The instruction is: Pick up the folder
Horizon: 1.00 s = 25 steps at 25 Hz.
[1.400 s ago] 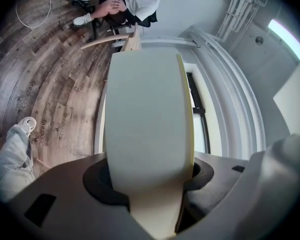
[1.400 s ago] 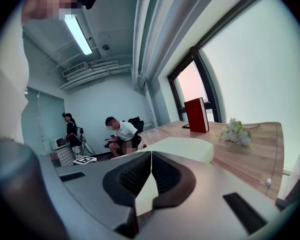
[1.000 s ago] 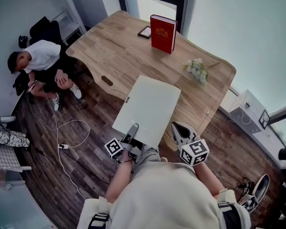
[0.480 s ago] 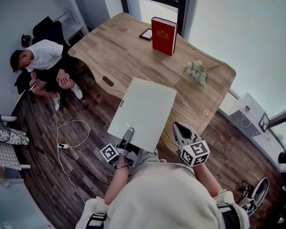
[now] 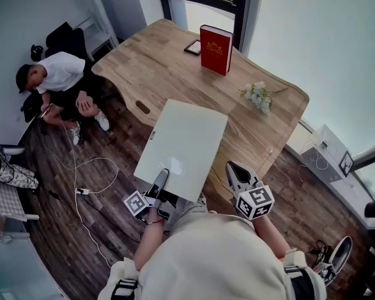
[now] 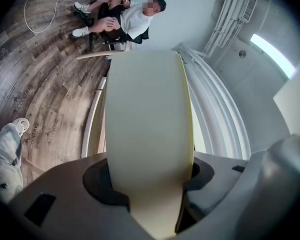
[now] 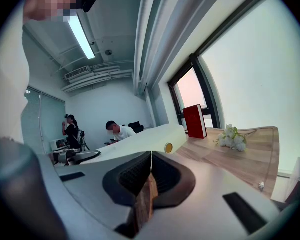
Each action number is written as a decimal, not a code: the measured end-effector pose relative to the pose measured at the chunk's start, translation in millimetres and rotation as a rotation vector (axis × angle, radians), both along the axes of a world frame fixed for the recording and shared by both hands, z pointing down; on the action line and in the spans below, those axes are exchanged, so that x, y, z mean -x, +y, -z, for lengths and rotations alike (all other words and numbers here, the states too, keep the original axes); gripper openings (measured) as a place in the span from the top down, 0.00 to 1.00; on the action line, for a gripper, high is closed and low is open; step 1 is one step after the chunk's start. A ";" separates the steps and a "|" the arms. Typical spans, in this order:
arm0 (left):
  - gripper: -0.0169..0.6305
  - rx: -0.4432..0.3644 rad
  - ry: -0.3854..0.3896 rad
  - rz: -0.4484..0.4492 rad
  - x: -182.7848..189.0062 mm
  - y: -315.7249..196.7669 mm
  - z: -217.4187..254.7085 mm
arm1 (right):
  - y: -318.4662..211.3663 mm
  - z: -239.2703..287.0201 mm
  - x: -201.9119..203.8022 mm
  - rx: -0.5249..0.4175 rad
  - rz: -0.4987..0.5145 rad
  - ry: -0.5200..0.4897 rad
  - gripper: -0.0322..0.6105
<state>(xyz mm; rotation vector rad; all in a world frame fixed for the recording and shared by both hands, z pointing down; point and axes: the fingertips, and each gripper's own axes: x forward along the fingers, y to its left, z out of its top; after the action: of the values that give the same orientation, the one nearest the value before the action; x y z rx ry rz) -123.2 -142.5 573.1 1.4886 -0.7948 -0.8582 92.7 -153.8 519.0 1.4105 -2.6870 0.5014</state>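
Note:
The folder is a large white flat sheet-like case. It hangs tilted above the near edge of the wooden table. My left gripper is shut on the folder's near edge. In the left gripper view the folder fills the space between the jaws of that gripper and runs away from the camera. My right gripper hovers just right of the folder, apart from it. Its jaws are shut together with nothing in them. The folder shows to their left.
A red book stands upright at the table's far side, with a small dark frame beside it. White flowers lie at the table's right. A person sits on the floor at left, near a white cable.
The left gripper has carried the folder up and towards the left, so more of it hangs past the table's edge. The right gripper has stayed put.

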 end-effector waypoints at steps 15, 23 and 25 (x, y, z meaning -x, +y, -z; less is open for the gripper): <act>0.54 -0.006 0.039 0.037 7.3 -6.4 6.6 | 1.0 -0.4 -4.1 -0.009 -0.005 0.021 0.92; 0.54 -0.006 0.054 0.041 3.8 -8.6 6.4 | 0.9 0.9 -4.3 -0.028 -0.015 0.032 0.92; 0.54 -0.007 0.055 0.041 3.1 -9.4 5.0 | 1.1 0.5 -4.4 -0.030 -0.014 0.033 0.92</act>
<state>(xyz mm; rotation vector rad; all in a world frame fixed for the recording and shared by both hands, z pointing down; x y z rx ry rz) -126.3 -152.0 568.1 1.4533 -0.7839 -0.9299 97.1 -152.8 518.6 1.4333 -2.6719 0.4366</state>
